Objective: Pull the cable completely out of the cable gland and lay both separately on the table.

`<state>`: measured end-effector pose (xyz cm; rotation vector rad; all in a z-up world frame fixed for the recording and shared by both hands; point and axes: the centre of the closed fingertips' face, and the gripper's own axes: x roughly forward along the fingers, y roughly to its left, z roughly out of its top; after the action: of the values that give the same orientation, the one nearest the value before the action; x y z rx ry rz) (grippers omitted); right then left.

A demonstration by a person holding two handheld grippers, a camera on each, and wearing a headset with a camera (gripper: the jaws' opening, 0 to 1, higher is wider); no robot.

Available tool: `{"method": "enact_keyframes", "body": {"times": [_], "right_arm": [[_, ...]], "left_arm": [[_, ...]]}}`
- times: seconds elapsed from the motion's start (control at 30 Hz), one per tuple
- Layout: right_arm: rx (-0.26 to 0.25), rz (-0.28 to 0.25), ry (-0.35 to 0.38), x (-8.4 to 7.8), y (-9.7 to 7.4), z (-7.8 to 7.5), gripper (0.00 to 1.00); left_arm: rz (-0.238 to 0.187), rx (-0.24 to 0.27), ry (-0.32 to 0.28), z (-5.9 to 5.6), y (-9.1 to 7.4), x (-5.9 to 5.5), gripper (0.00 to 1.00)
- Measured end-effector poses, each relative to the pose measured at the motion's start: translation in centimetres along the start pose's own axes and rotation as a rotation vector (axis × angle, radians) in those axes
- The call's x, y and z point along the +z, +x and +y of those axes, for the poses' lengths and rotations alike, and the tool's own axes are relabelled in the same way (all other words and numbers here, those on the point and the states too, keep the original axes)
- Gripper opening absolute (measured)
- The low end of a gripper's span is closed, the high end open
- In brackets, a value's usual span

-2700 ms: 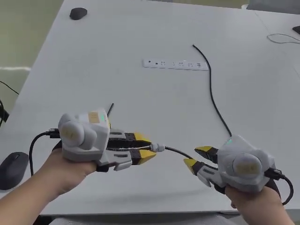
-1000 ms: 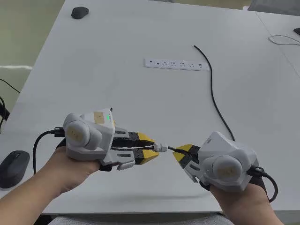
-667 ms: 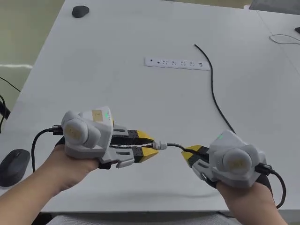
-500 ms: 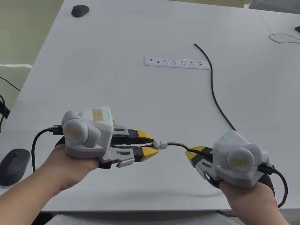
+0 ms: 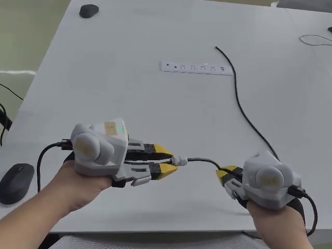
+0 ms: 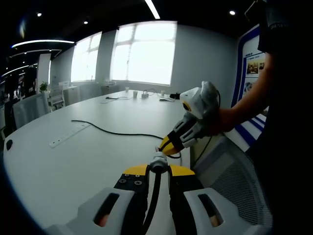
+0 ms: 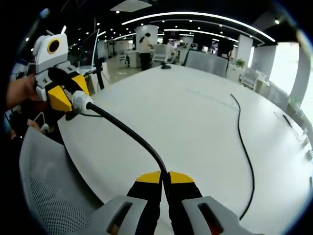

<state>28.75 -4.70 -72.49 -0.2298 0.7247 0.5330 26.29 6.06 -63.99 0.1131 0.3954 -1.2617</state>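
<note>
In the head view my left gripper point(image 5: 167, 162) is shut on a small white cable gland point(image 5: 179, 161) that sticks out from its yellow tips. A black cable point(image 5: 203, 162) runs from the gland to my right gripper point(image 5: 225, 176), which is shut on it a short way to the right. Beyond that the cable trails across the white table point(image 5: 129, 93) to the far side. The left gripper view has the gland point(image 6: 158, 161) between the jaws and the right gripper point(image 6: 171, 145) just ahead. The right gripper view has the cable point(image 7: 132, 137) arching to the gland point(image 7: 81, 101) in the left gripper point(image 7: 66, 98).
A white power strip point(image 5: 196, 68) lies across the table's middle. One dark mouse point(image 5: 88, 10) sits at the far left corner, another point(image 5: 13, 181) at the near left edge. A thin wire point(image 5: 314, 39) lies at the far right. Both grippers hover near the front edge.
My right gripper has moved to the right, away from the gland, so a longer stretch of cable now spans between the two grippers. The left gripper has stayed put.
</note>
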Motion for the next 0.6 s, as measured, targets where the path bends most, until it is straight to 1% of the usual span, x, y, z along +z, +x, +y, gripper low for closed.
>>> {"method": "enact_keyframes", "body": {"times": [0.03, 0.1, 0.17, 0.23, 0.37, 0.43, 0.6], "right_arm": [[-0.012, 0.000, 0.006, -0.13, 0.09, -0.25, 0.00], [-0.013, 0.018, 0.032, -0.61, 0.29, -0.37, 0.00], [-0.015, 0.013, 0.049, -0.59, 0.27, -0.38, 0.00], [-0.016, 0.013, 0.047, -0.55, 0.24, -0.34, 0.00], [-0.019, -0.006, 0.023, -0.30, 0.02, -0.41, 0.00], [-0.020, -0.018, 0.038, -0.18, -0.17, -0.49, 0.00], [-0.021, -0.027, 0.016, -0.07, -0.39, -0.57, 0.00]], "left_arm": [[0.000, 0.000, 0.002, 0.00, 0.01, -0.02, 0.15], [0.000, 0.002, 0.000, 0.01, 0.04, -0.02, 0.15], [0.001, 0.001, -0.001, 0.02, 0.09, -0.06, 0.15], [0.002, 0.005, 0.001, 0.16, 0.12, -0.09, 0.15], [-0.004, 0.009, 0.003, 0.36, 0.05, 0.12, 0.15], [-0.008, 0.010, 0.003, 0.38, 0.00, 0.27, 0.15], [-0.005, 0.011, 0.004, 0.47, -0.01, 0.17, 0.15]]}}
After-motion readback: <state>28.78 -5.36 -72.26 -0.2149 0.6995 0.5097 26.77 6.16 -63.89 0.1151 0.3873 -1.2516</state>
